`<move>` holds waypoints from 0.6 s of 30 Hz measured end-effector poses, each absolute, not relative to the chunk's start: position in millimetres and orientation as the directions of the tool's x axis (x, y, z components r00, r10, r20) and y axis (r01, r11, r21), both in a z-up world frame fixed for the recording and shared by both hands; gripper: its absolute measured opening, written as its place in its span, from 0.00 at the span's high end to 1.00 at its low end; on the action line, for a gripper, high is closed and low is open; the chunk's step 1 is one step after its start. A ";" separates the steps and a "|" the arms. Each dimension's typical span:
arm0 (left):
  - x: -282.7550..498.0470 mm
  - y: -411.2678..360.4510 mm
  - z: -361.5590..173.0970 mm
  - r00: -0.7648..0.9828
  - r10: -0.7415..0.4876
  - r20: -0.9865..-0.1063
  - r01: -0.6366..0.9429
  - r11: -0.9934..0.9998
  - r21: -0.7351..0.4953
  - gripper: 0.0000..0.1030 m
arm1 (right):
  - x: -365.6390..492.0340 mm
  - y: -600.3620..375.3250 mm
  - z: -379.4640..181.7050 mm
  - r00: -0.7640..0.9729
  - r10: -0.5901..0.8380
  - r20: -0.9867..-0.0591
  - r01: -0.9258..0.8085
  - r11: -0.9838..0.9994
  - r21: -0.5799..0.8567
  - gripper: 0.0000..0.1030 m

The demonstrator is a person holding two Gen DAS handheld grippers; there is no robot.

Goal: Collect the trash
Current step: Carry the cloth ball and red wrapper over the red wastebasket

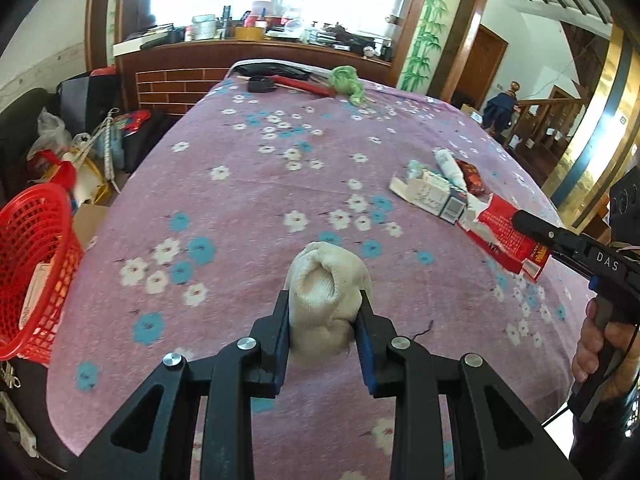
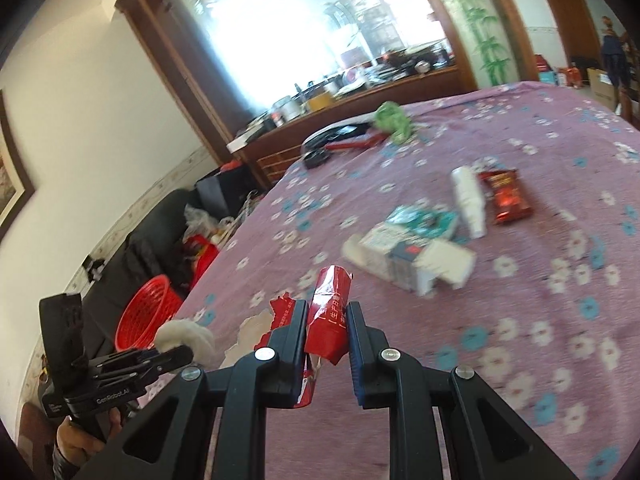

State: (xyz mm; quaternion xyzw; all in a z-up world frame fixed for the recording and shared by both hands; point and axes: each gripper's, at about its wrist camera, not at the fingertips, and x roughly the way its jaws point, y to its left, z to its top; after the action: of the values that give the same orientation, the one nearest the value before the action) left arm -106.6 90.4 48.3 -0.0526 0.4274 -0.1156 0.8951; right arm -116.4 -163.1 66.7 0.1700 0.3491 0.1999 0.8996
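Trash on a bed [image 1: 248, 208] with a purple flowered cover, counted: one white cloth wad [image 1: 326, 280], one torn red packet [image 1: 506, 236], one white-and-blue carton [image 1: 430, 196] lying open, one white tube [image 1: 450, 168], one dark red wrapper [image 1: 472, 176], one crumpled teal pack [image 2: 424, 218]. One red basket [image 1: 34, 264] off the bed edge at 9 o'clock in the left wrist view, some flat packaging inside. One green cloth bundle [image 1: 348, 82] and one red-handled tool [image 1: 302, 85] far off at 12 o'clock. Two grippers: left gripper [image 1: 325, 304] with jaws partly closed, clamped on both sides of the cloth wad, held above the cover; right gripper [image 2: 326, 322] with jaws pinched on the torn red packet, which sticks out past the fingertips toward 12 o'clock. Remaining carton, tube, wrapper and teal pack clustered together at 1 o'clock from the right gripper, well apart from the basket.
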 end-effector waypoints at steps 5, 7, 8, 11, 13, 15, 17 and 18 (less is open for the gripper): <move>-112.5 105.1 53.7 0.621 -0.220 -0.752 0.143 0.976 -0.167 0.70 | -113.2 -129.6 65.6 0.645 0.522 -0.558 -0.297 0.844 0.446 0.80; -114.9 111.3 55.3 0.627 -0.210 -0.750 0.134 0.978 -0.162 0.70 | -112.0 -117.2 65.6 0.632 0.535 -0.560 -0.317 0.838 0.443 0.80; -116.1 115.7 56.3 0.631 -0.205 -0.748 0.126 0.979 -0.162 0.70 | -111.3 -112.5 66.0 0.628 0.540 -0.561 -0.325 0.837 0.441 0.80; -118.1 125.0 57.3 0.637 -0.195 -0.746 0.110 0.980 -0.163 0.70 | -110.0 -98.7 67.5 0.614 0.552 -0.565 -0.347 0.831 0.435 0.80; -118.7 130.1 56.9 0.639 -0.191 -0.745 0.102 0.981 -0.164 0.70 | -109.0 -89.7 68.4 0.606 0.556 -0.569 -0.358 0.829 0.429 0.80; -119.6 135.8 56.0 0.639 -0.187 -0.746 0.093 0.982 -0.166 0.70 | -108.5 -82.1 69.6 0.599 0.561 -0.572 -0.369 0.827 0.424 0.80; -121.3 140.2 55.8 0.640 -0.183 -0.746 0.086 0.982 -0.167 0.70 | -107.6 -75.7 70.7 0.593 0.565 -0.574 -0.379 0.824 0.420 0.80; -121.7 142.2 55.7 0.641 -0.182 -0.746 0.084 0.982 -0.168 0.70 | -107.1 -72.3 71.4 0.590 0.567 -0.575 -0.384 0.823 0.419 0.80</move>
State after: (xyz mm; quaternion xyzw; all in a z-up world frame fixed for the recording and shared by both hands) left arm -121.7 142.2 55.8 -0.0590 0.4174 -0.0735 0.9038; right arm -107.1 -72.3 71.4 0.1260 0.3643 0.2693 0.8825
